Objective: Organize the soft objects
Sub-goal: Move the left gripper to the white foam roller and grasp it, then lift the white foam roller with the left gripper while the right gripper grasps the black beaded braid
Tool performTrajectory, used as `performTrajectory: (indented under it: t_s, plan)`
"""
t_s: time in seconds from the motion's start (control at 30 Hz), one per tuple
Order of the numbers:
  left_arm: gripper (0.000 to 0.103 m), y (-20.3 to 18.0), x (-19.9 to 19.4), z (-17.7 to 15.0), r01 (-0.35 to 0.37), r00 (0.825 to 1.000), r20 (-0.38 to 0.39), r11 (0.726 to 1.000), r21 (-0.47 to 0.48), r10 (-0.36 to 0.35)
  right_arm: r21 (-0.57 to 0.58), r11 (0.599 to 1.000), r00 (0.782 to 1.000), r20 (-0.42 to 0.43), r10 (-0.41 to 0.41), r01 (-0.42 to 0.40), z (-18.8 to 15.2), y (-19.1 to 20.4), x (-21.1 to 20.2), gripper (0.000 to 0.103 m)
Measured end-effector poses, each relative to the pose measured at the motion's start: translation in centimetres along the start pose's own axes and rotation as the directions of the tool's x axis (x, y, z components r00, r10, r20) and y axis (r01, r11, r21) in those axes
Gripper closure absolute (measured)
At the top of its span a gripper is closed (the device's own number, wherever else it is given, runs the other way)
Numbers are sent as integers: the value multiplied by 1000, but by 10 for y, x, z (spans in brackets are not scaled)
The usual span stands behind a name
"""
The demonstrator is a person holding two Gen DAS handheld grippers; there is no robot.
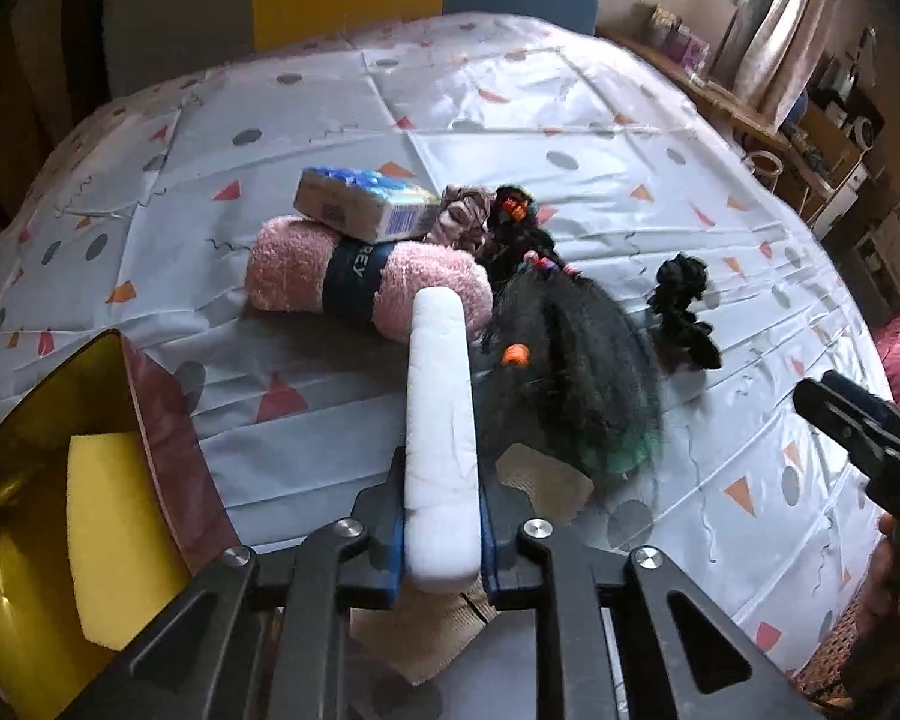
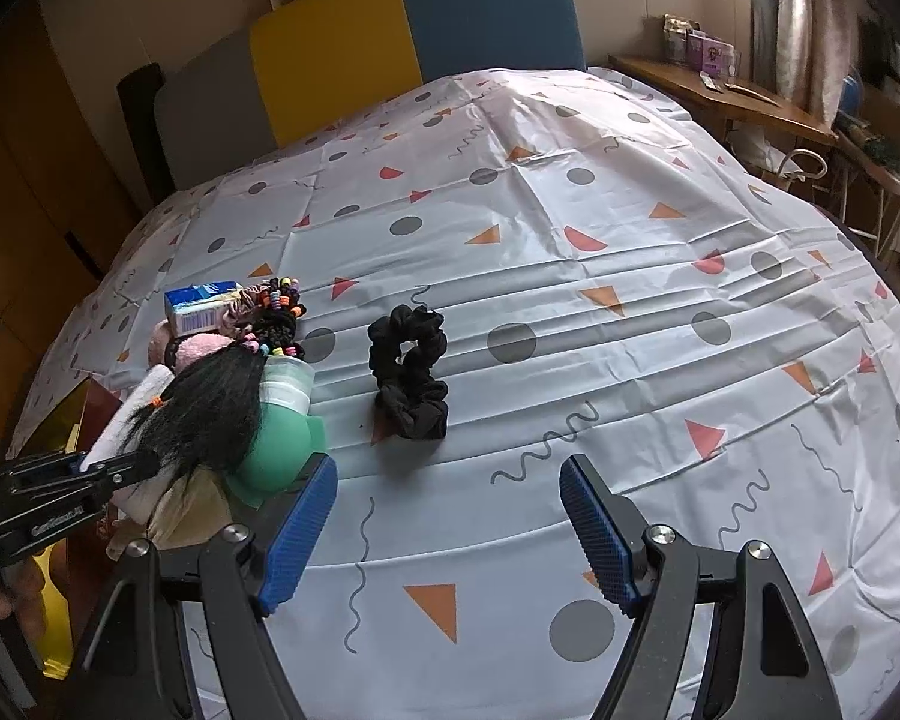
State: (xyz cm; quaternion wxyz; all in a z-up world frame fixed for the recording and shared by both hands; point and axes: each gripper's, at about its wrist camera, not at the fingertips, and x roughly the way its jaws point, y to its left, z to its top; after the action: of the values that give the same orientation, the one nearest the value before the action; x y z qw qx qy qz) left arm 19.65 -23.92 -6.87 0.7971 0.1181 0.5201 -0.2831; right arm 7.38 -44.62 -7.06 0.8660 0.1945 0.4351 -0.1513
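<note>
My left gripper (image 1: 442, 546) is shut on a long white foam block (image 1: 438, 420), held above the table just right of a yellow bin (image 1: 36, 420) that holds a yellow sponge (image 1: 111, 534). Beyond it lie a rolled pink towel (image 1: 294, 267), a tissue pack (image 1: 363, 204), a pink scrunchie (image 1: 459, 216), black hair extensions with coloured bands (image 1: 564, 354) and black scrunchies (image 1: 681, 312). My right gripper (image 2: 450, 528) is open and empty, low over the table, a little short of the black scrunchies (image 2: 411, 372). The left gripper (image 2: 66, 492) and its foam block (image 2: 129, 414) show at the left of the right wrist view.
The table has a patterned plastic cloth (image 2: 600, 300). A green silicone item and a plastic cup (image 2: 282, 420) sit beside the hair (image 2: 204, 408). A yellow and blue chair back (image 2: 414, 36) stands behind the table. A wooden shelf (image 2: 720, 96) is at the far right.
</note>
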Motion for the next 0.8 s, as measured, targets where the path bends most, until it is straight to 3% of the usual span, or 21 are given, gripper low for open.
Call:
performTrajectory:
  t_s: [0.13, 0.3, 0.57, 0.63, 0.8]
  plan:
    - [86, -3, -19, -14, 17, 998, 52, 999, 32, -19, -6, 1000, 1000, -12, -6, 6, -1, 1, 3, 26]
    - [85, 2, -25, -34, 63, 998, 12, 998, -4, -63, -28, 999, 999, -32, -33, 33, -5, 4, 8, 26]
    - [86, -10, -30, -57, 61, 998, 32, 998, 9, -61, -47, 998, 998, -36, -46, 44, -8, 7, 11, 26]
    - [86, -11, -27, -57, 53, 998, 30, 999, 1, -53, -41, 999, 999, -44, -30, 29, -8, 7, 12, 26]
    - [86, -9, -48, -67, 52, 993, 106, 998, -23, -50, 20, 994, 993, -49, 106, -105, 0, 11, 8, 26]
